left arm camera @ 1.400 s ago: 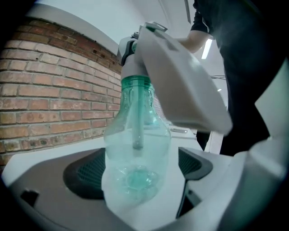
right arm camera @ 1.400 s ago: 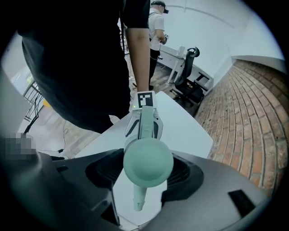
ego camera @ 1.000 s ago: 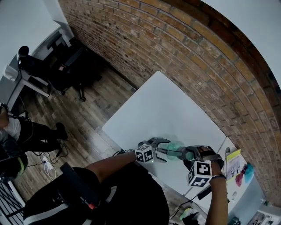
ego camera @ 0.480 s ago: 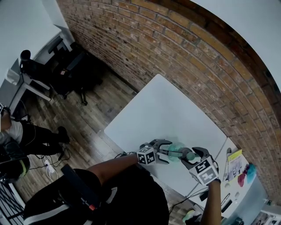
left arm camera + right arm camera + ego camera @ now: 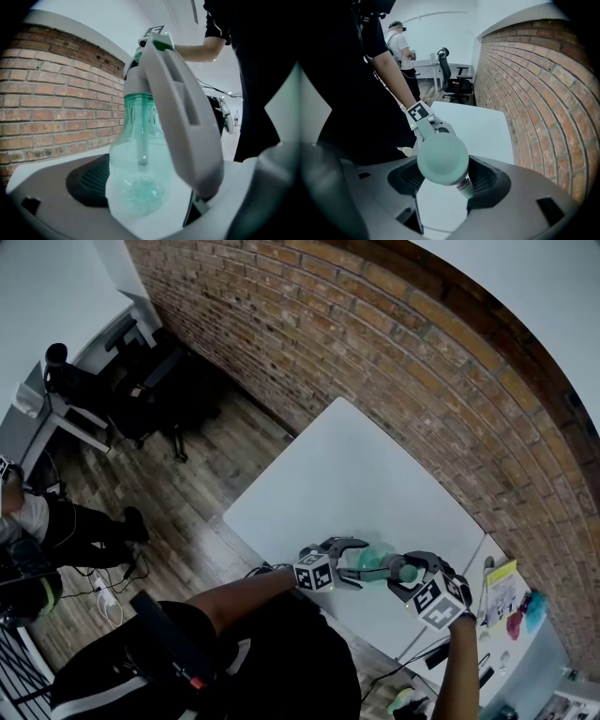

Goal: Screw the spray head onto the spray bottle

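The left tongs (image 5: pixel 348 558) are pinching the translucent teal plastic spray bottle (image 5: pixel 376 559) by its base. The right tongs (image 5: pixel 404 570) are clamping the pale green-and-white spray head (image 5: pixel 443 159) at its neck. The bottle is spanning between them over the white bench (image 5: pixel 347 474).

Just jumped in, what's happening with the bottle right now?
A person holds the clear green-tinted plastic spray bottle over the white table. The left gripper clamps its body; the right gripper grips the white-and-green spray head, which sits on the neck. Whether it is fully screwed down cannot be told.
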Available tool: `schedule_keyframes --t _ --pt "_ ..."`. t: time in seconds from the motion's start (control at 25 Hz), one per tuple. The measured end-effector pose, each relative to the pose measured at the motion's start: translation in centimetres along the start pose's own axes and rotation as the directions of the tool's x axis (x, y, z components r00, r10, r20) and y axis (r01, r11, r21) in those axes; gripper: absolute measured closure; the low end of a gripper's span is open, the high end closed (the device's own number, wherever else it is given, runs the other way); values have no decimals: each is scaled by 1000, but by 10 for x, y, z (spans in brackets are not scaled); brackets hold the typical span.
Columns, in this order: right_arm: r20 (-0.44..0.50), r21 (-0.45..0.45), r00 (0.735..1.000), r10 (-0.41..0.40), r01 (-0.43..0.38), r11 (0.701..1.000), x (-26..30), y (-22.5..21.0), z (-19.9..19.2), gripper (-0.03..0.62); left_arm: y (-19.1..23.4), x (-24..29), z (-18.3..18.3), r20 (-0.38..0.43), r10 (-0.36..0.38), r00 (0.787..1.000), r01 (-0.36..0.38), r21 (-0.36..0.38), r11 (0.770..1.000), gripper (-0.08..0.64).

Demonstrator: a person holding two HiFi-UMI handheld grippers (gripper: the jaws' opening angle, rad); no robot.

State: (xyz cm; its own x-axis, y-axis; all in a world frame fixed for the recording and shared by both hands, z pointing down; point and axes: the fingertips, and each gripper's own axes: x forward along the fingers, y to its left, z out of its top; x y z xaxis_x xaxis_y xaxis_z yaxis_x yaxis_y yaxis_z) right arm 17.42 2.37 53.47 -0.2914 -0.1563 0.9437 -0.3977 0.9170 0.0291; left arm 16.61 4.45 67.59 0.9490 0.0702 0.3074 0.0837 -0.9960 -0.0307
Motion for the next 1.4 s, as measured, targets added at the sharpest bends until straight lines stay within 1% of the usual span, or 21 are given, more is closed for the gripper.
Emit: schedule_keyframes --t 0.08,0.2,0.32,0.4,0.52,0.6,0.68,0.72,0.76,0.8,0.88,0.96,1.08,1.2,1.28,1.4 --pt "-6 -74 1000 18 -19 997 0 2 -1 322 0 0 -1 -2 -2 1000 2 5 1000 60" --pt "-18 -175 999 46 -48 983 1 3 -2 322 1 1 -2 -2 2 1000 -2 13 1000 61" --pt "-35 -237 996 81 -87 968 1 5 -4 322 1 1 -3 -4 7 1000 -7 2 1000 61" --pt "-45 -292 994 96 -105 951 1 6 -3 322 0 0 -2 -3 0 1000 0 1 1000 61" --pt "-53 -381 993 106 -118 917 1 8 -3 322 1 1 0 0 -4 1000 4 10 1000 61" --pt "-54 -418 992 110 -122 900 1 9 -4 324 1 2 0 1 -1 1000 1 16 1000 61" --pt "-58 -435 993 106 -120 892 2 10 -5 324 1 2 0 -2 -2 1000 2 19 1000 61" --pt "-62 -429 993 100 -117 896 2 10 -5 323 1 2 1 -4 -1 1000 1 18 1000 61" --pt "-67 -402 993 93 -112 909 3 9 -5 324 2 2 2 -5 3 1000 -3 16 1000 61" --pt "-69 -356 994 86 -105 929 3 8 -5 323 2 3 4 -6 8 1000 -8 13 1000 61" --pt "-51 -235 996 68 -78 969 1 5 -3 323 3 3 6 -7 16 1000 -16 7 1000 61" --pt "-4 -118 999 51 -51 992 -5 4 1 324 3 4 6 -8 19 1000 -19 1 1000 63" --pt "54 12 998 35 -35 999 -18 4 4 324 4 3 5 -10 22 1000 -22 -2 1000 63" --pt "72 133 997 14 -24 991 -29 3 0 324 3 3 5 -13 25 1000 -25 -2 1000 63" --pt "80 178 997 -12 -2 984 -32 0 -1 323 3 3 5 -13 26 1000 -26 -1 1000 63" --pt "68 186 997 -19 6 983 -29 -1 -1 324 3 3 4 -17 30 999 -30 0 1000 63"
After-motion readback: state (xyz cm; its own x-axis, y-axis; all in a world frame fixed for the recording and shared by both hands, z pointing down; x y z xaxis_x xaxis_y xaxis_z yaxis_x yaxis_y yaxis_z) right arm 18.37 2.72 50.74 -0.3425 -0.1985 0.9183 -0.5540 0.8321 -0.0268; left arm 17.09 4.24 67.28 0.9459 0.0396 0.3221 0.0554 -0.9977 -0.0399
